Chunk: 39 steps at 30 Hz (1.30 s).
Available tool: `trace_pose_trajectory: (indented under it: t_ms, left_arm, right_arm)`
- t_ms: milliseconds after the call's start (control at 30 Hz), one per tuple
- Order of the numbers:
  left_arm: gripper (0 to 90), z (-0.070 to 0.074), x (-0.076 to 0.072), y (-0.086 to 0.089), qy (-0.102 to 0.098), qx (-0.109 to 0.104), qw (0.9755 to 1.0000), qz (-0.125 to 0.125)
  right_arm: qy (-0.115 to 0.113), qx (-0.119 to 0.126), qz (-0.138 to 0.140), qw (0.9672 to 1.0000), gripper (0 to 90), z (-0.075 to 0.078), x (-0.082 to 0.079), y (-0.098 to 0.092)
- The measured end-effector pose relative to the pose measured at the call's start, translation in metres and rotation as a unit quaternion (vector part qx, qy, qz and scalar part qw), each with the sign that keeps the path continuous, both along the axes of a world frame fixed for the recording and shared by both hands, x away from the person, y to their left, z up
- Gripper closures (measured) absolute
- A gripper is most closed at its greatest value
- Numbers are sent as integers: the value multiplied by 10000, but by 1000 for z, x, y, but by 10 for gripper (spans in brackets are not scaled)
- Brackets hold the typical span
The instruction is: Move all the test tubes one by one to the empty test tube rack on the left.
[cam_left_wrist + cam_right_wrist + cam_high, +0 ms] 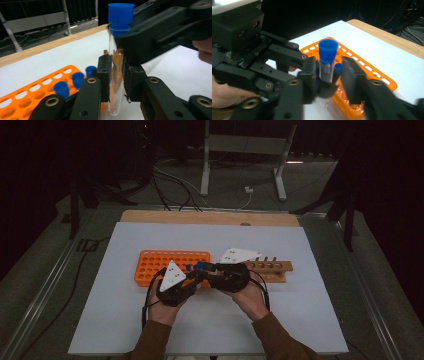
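Note:
A clear test tube (113, 42) with a blue cap (121, 15) stands upright between both grippers, just above the right end of the orange rack (167, 262). My left gripper (116, 80) is shut on the tube's lower half. My right gripper (329, 75) reaches in from the other side, level with the tube's top. Its jaws stand apart around the tube (326, 67) under the cap, with a gap at the right jaw. In the high view the two grippers, left (192, 279) and right (212, 272), meet nose to nose around the cap (200, 266).
Three blue-capped tubes (77, 78) sit in the orange rack's near corner; its other holes look empty. A wooden rack (272, 269) lies to the right of the hands. A white sheet (300, 310) covers the table, with a wooden strip (210, 217) along its far edge.

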<state>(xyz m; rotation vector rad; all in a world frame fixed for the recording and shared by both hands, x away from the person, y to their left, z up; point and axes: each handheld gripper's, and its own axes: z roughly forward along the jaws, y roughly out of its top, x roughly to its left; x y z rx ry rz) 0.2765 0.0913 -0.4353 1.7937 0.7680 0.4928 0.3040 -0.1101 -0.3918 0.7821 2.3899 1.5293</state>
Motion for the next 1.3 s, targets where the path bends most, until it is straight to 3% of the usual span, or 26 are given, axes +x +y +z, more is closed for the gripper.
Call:
trace_pose_trajectory:
  t_ms: [167,333,633,1300]
  left_arm:
    - [778,1,1,6,-28,-67,9999,105]
    - [778,2,2,11,-47,-122,9997,192]
    - [778,3,3,22,-85,-168,9993,328]
    - [776,-3,15,40,-82,-142,9967,790]
  right_arm:
    - [122,64,-58,9999,400,0,3,-6]
    - [25,-47,-260,9996,189,-2,2,-9]
    - [-110,-223,-444,9987,30,-9,-1,-25]
    - [-201,-98,-783,9967,1,-19,-8,-66]
